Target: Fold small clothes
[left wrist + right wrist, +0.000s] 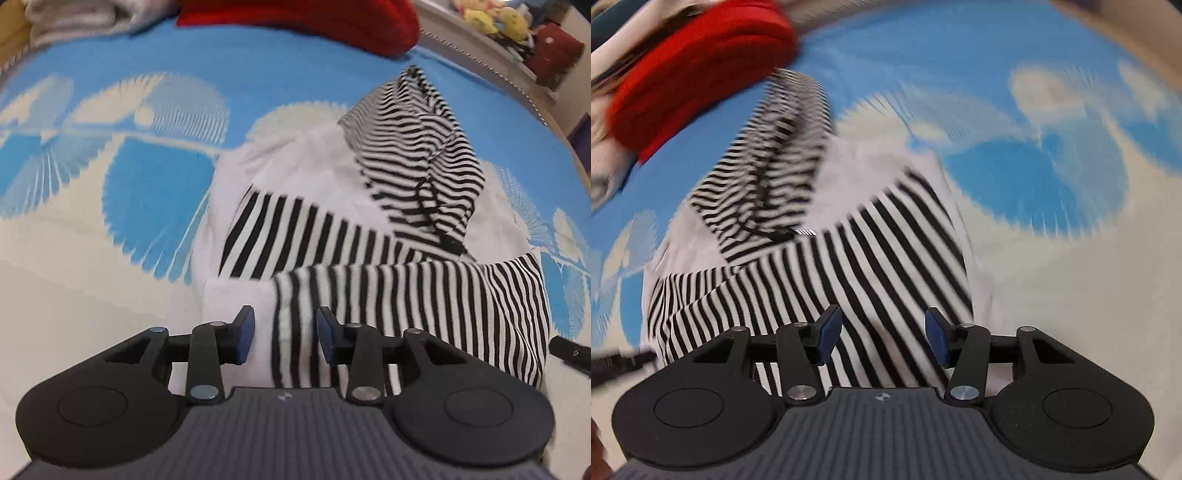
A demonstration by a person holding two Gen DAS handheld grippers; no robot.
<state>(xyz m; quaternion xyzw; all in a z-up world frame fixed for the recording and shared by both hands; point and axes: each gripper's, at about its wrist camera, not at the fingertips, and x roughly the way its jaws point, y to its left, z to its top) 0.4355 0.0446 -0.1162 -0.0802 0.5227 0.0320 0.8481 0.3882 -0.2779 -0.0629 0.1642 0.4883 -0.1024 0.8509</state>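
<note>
A small white hooded top with black-and-white striped sleeves and hood (pixel 369 206) lies on the blue and cream bedspread (pixel 140 192). Both sleeves are folded across its body. My left gripper (pixel 285 332) is open and empty, just above the near striped sleeve at the garment's near edge. My right gripper (pixel 882 336) is open and empty, hovering over the striped sleeve of the same top (pixel 871 251). The right wrist view is blurred. The tip of the other gripper shows at the right edge of the left wrist view (pixel 569 350).
A red cushion (pixel 314 18) lies at the far side of the bed, also in the right wrist view (pixel 694 70). A grey-white cloth (pixel 81 18) lies at the far left. Plush toys (pixel 495 18) and a red box (pixel 557 51) sit beyond the bed's right edge.
</note>
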